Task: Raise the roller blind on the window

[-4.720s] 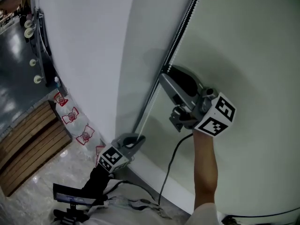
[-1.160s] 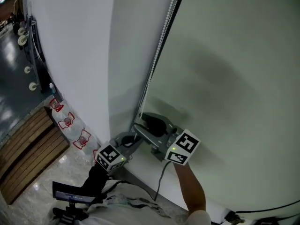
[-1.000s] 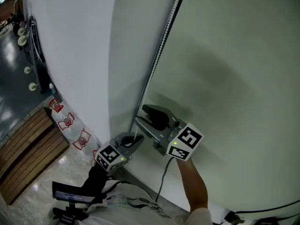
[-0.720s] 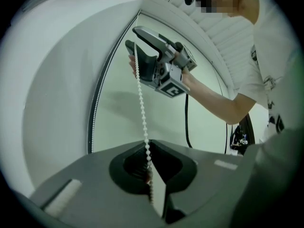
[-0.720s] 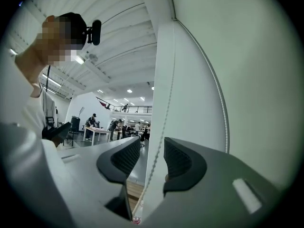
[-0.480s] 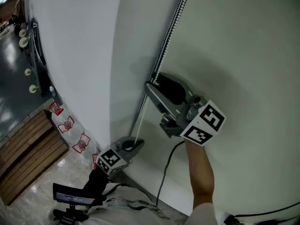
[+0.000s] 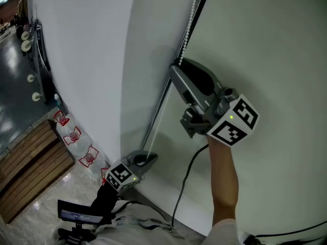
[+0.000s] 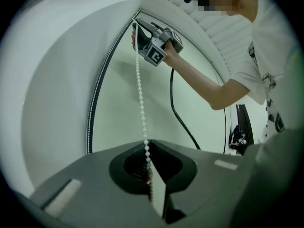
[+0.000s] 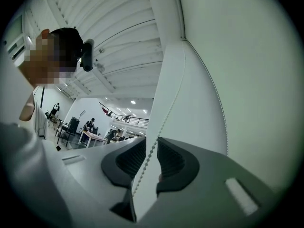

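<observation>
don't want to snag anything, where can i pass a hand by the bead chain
Free: white wall left of the bead chain; roller blind right of the right hand-held gripper. Crowded: the chain, clamped by the left hand-held gripper and running between the right one's jaws, which have just been closing; black cable below.

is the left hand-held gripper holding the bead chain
Yes, the left hand-held gripper has its jaws closed on the bead chain, which runs up from them.
</observation>
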{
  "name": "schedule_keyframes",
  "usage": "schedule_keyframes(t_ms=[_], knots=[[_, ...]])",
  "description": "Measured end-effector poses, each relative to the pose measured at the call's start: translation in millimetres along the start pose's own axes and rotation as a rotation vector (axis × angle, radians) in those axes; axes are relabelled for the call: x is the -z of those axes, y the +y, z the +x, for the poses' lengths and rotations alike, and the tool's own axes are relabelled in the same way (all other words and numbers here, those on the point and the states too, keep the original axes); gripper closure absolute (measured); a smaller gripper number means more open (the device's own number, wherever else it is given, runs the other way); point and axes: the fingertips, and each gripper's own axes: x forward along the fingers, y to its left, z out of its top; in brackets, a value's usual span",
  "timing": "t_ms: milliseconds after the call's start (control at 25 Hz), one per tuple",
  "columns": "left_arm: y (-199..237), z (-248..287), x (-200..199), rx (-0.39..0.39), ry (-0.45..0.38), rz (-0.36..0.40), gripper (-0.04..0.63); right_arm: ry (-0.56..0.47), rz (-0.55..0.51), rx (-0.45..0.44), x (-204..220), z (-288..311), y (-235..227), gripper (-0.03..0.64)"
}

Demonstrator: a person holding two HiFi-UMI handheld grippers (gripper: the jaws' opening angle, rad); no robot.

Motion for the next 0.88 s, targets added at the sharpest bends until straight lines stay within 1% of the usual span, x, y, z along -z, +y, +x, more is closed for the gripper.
schedule_keyframes(t_ms=[40, 120, 360, 600, 880], knots=[[-0.2, -0.1, 0.5, 0.000, 0.001, -0.001, 0.597, -0.002, 0.004, 0.006, -0.4, 0.0, -1.6, 0.573], [-0.1, -0.3, 2.0, -0.002, 0.003, -0.004, 0.597, -0.002, 0.023, 0.014, 0.8, -1.3, -3.5, 0.595], [1.9, -2.9, 3.6, -0.008, 0.002, -0.005, 0.597, -0.026, 0.127, 0.000, 5.8, -9.3, -0.3, 0.603], [2.4, -3.3, -4.4, -0.008, -0.010, -0.005, 0.597, 0.000, 0.108, -0.002, 4.1, -13.8, 11.4, 0.603], [-3.2, -1.6, -7.8, 0.011, -0.019, -0.008, 0.597, 0.024, 0.101, -0.007, 5.7, -20.3, 21.2, 0.609]])
